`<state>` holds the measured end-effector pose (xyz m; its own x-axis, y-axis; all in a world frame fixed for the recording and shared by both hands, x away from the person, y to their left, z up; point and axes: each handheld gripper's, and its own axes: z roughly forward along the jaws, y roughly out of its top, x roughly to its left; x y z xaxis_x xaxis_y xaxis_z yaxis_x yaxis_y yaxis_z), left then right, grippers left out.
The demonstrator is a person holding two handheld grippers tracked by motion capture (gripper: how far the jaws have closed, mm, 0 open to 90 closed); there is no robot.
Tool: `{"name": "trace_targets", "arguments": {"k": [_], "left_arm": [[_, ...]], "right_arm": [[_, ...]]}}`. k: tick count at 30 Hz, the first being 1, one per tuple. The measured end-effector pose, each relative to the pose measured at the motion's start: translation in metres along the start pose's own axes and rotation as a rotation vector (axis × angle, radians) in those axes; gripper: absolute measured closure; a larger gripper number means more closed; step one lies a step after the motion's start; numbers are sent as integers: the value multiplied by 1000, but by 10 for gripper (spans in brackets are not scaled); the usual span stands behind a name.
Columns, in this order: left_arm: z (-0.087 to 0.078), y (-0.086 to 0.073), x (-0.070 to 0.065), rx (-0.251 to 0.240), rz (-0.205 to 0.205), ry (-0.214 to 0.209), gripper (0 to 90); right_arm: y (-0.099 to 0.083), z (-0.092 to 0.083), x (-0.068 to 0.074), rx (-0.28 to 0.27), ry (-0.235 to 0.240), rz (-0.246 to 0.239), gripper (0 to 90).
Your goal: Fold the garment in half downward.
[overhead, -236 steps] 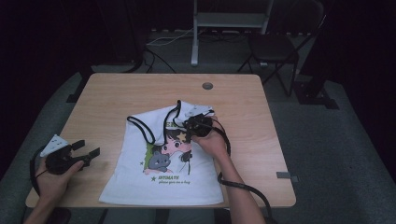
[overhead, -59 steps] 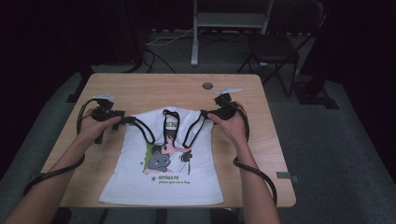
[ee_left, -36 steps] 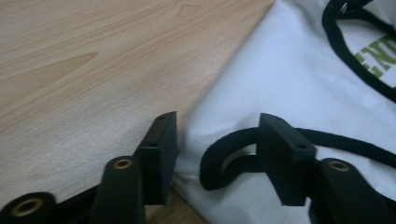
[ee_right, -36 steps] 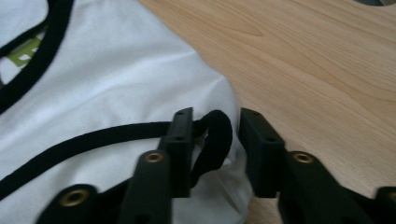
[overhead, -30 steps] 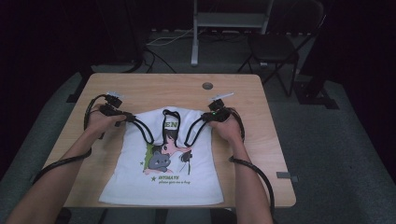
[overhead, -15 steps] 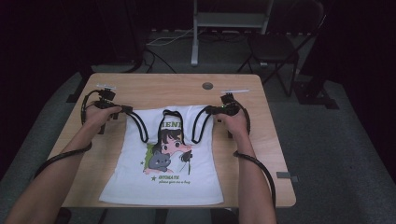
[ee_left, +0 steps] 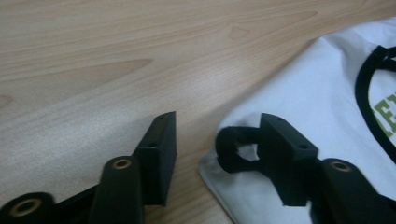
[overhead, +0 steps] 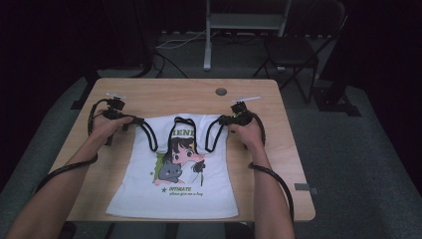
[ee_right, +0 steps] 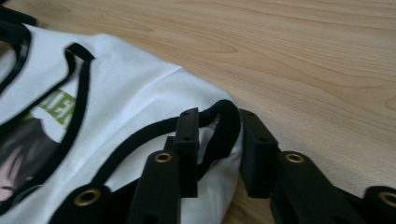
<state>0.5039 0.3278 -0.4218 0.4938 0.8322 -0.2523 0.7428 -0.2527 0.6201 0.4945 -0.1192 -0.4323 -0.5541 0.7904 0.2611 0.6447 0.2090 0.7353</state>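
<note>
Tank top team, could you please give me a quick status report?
Left gripper just opened, black strap trim against one jaw, unclamped. Right gripper easing open, strap loop between its jaws. Tank top flat on table, print up. Nothing in the way.

Light falls from overhead on the wooden surface (overhead: 249,99), while the room around it sinks into near black. The white T-shirt (overhead: 174,194) reads bright without glare. In both gripper views the near black jaws are soft and blurred, with faint shadows beside them on the wood.
</note>
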Motion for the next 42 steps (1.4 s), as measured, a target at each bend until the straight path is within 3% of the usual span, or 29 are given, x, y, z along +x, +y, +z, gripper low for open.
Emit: {"name": "trace_targets", "arguments": {"k": [3, 6, 9, 11, 13, 19, 26, 34, 42], "left_arm": [[1, 1, -4, 15, 19, -11, 454], [4, 1, -6, 19, 28, -20, 676], [7, 4, -5, 20, 17, -22, 773], [5, 7, -4, -6, 3, -21, 805], [1, 10, -4, -50, -22, -32, 818], [-12, 25, -7, -140, -34, -50, 825], [-21, 34, -9, -215, -43, -70, 824], [-30, 44, -12, -251, -28, -77, 824], [-32, 45, -12, -284, -32, -84, 824]], "right_arm": [[-1, 2, 0, 11, -13, -7, 680], [-4, 6, 2, 29, -33, -32, 739], [-3, 7, 3, 34, -40, -28, 793], [-2, 6, 3, 35, -42, -31, 809], [2, 3, 2, 7, -27, -15, 814], [15, -10, -3, -87, 9, 49, 817], [21, -19, -6, -141, 35, 77, 818], [26, -26, -8, -196, 62, 121, 817], [31, -34, -9, -220, 58, 114, 818]]}}
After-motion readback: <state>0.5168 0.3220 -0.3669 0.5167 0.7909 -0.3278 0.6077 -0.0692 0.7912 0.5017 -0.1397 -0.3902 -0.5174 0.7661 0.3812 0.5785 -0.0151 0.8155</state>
